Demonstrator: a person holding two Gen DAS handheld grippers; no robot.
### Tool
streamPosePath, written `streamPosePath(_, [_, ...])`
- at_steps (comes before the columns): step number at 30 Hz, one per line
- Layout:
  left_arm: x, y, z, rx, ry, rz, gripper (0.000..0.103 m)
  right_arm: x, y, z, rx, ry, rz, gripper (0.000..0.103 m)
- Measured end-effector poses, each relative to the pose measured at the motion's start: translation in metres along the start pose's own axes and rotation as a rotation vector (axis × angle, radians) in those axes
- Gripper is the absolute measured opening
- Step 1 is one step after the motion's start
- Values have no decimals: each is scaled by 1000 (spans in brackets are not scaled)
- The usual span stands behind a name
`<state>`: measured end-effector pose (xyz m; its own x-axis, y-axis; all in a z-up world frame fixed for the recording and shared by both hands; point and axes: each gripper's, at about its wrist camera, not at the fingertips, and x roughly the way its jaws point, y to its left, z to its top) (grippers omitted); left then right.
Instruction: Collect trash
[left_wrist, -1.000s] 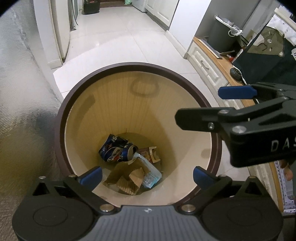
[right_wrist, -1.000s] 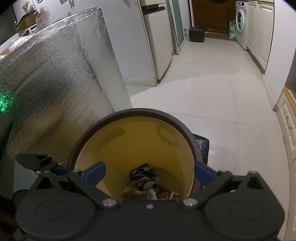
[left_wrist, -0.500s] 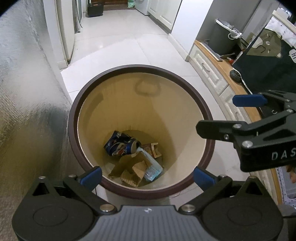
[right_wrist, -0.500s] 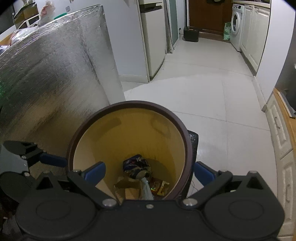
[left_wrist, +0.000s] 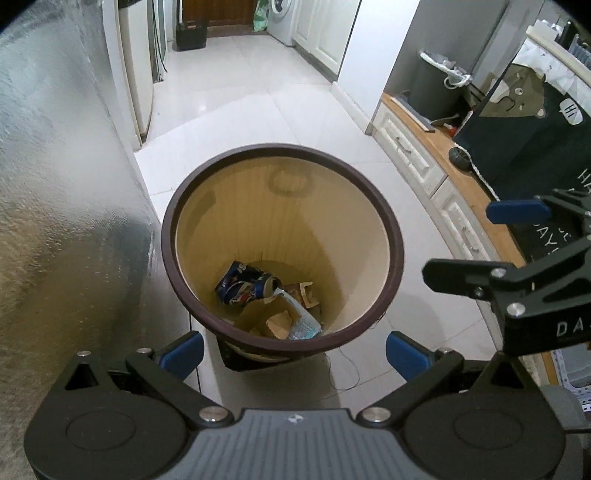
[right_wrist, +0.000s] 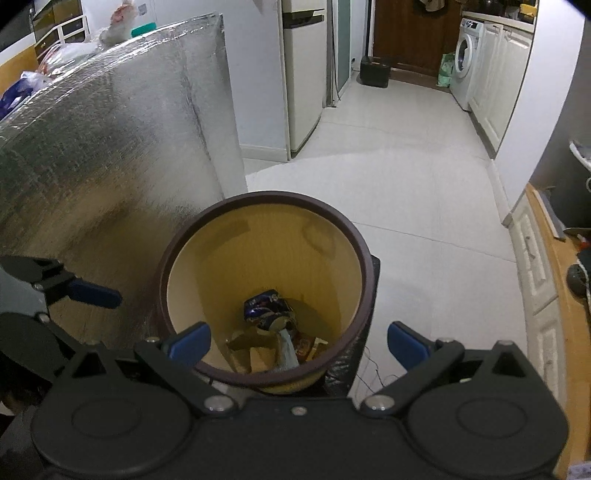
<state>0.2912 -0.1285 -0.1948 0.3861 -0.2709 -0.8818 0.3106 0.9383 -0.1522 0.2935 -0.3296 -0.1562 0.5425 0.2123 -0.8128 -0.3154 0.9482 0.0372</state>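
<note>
Your left gripper (left_wrist: 293, 349) has its blue-tipped fingers (left_wrist: 183, 350) spread wide with nothing between them, and it hangs above the near rim of the trash bin (left_wrist: 395, 254). Your right gripper (right_wrist: 298, 341) is likewise spread wide and empty, also above the bin's near rim; in the left wrist view it shows to the right of the bin.

The trash lies at the bottom of the bin. A crushed blue can (left_wrist: 245, 286) sits toward the far side of the bin floor. Just nearer than the can lie torn brown cardboard (left_wrist: 275, 319) and a flattened clear plastic bottle (left_wrist: 303, 321), the bottle's neck touching the can. A small printed wrapper (left_wrist: 304, 293) lies to the right of the can.

The bin stands upright on the white tiled floor (left_wrist: 236, 107). A tall foil-covered block (right_wrist: 110, 155) stands just left of the bin. A low white cabinet with a wooden top (left_wrist: 439, 147) runs along to the bin's right.
</note>
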Motion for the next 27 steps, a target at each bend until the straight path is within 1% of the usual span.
streamPosePath(7, [-33,-14,-9,36,-55,-16,103,-41,5,-14,14,-37,-42,103])
streamPosePath(14, [-67,-24,-17,58,-119,-7,103,-81,8,-28,35,-88,-88,103])
streamPosePath(21, [-109,-28,-25,67,-210,-4,103,-117,12,-39,50,-140,-121,103])
streamPosePath(27, [-148,-27,-28,68,-302,-4,103,-149,17,-41,57,-202,-143,103])
